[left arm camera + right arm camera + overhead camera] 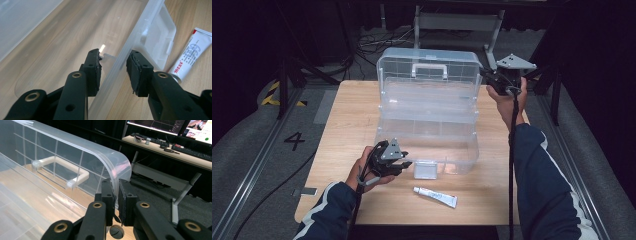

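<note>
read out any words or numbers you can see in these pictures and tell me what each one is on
"4": painted in black on the grey floor left of the table.
"99": large grey figures on the white tube, as far as they can be made out.
Red print near the tube's neck: too small to read.
Monitor screens in the right gripper view: too blurred to read.
Clear plastic box: no lettering visible.

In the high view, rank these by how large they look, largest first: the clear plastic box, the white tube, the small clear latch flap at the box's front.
1. Clear plastic box, by far the largest.
2. White tube and latch flap: too alike to rank; the tube looks longer, the flap broader.
</note>
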A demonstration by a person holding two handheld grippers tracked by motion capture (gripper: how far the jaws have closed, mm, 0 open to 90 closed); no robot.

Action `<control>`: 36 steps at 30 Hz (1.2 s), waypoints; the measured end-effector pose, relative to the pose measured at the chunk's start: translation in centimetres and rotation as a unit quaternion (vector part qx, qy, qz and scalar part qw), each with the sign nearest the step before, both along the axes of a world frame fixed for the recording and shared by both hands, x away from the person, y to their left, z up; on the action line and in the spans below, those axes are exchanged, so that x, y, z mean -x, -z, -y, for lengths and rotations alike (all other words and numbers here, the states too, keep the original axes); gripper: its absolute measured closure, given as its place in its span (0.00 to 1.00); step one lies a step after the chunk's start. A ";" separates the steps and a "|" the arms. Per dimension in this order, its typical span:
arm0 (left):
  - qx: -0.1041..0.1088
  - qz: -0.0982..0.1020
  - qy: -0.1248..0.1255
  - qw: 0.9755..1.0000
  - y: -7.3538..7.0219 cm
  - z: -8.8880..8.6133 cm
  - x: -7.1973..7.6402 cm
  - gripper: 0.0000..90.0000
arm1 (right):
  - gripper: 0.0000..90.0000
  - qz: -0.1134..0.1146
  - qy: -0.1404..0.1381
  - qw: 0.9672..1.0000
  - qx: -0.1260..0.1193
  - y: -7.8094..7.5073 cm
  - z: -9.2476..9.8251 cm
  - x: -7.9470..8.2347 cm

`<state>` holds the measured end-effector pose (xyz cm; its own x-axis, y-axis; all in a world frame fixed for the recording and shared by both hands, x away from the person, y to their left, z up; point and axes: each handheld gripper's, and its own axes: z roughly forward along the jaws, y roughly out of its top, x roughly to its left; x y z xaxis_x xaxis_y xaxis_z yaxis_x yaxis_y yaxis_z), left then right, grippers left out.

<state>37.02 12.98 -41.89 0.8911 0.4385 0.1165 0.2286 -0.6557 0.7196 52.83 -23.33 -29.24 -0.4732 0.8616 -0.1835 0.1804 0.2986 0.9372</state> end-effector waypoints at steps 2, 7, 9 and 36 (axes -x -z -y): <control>0.001 -0.001 0.001 1.000 0.0 0.0 0.0 0.71 | 0.93 -0.006 -0.001 1.000 -0.004 0.0 0.1 -0.5; 0.002 -0.002 0.001 1.000 0.0 0.1 0.0 0.71 | 0.93 -0.022 -0.003 1.000 0.002 -0.1 0.0 -1.8; 0.003 -0.003 0.002 1.000 0.0 0.1 0.0 0.71 | 0.93 -0.024 -0.002 1.000 0.004 -0.1 0.0 -2.0; 0.009 -0.007 0.008 1.000 0.1 0.0 -0.2 0.71 | 0.92 -0.062 0.020 0.998 -0.004 1.5 -0.6 -6.8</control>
